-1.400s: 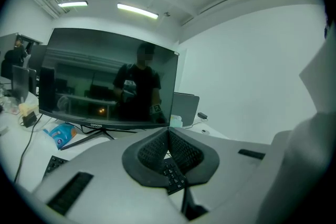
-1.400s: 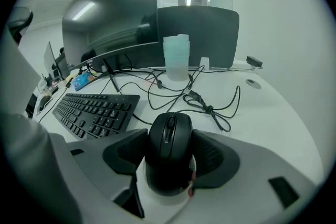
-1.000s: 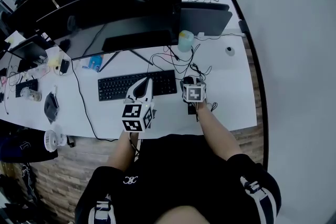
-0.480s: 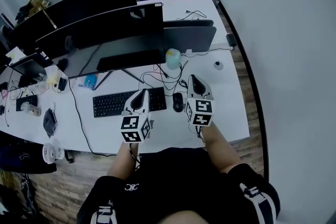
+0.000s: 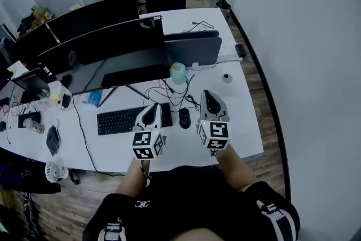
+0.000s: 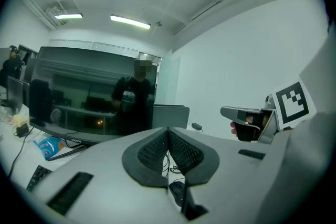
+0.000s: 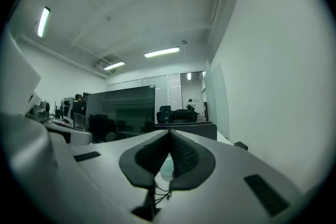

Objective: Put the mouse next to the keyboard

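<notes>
The black mouse [image 5: 184, 118] lies on the white desk [image 5: 242, 127], just right of the black keyboard [image 5: 125, 119]. My left gripper [image 5: 152, 113] hovers over the keyboard's right end, jaws pressed together with nothing between them. My right gripper [image 5: 211, 102] is lifted to the right of the mouse, also shut and empty. In the left gripper view the mouse [image 6: 178, 192] peeks out below my closed left gripper [image 6: 169, 150], and the right gripper's marker cube [image 6: 292, 103] shows at the right. The right gripper view has my shut right gripper [image 7: 169, 153] aimed level across the room.
Tangled black cables [image 5: 175, 91] and a pale cup [image 5: 177, 72] lie behind the mouse. Dark monitors [image 5: 107, 45] stand along the desk's back. A small round thing [image 5: 227, 78] sits at the right. Clutter and a fan [image 5: 54, 170] are at the far left.
My right gripper has let go of the mouse, shut and lifted to the right. The mouse now lies beside the keyboard. The head view has pulled back.
</notes>
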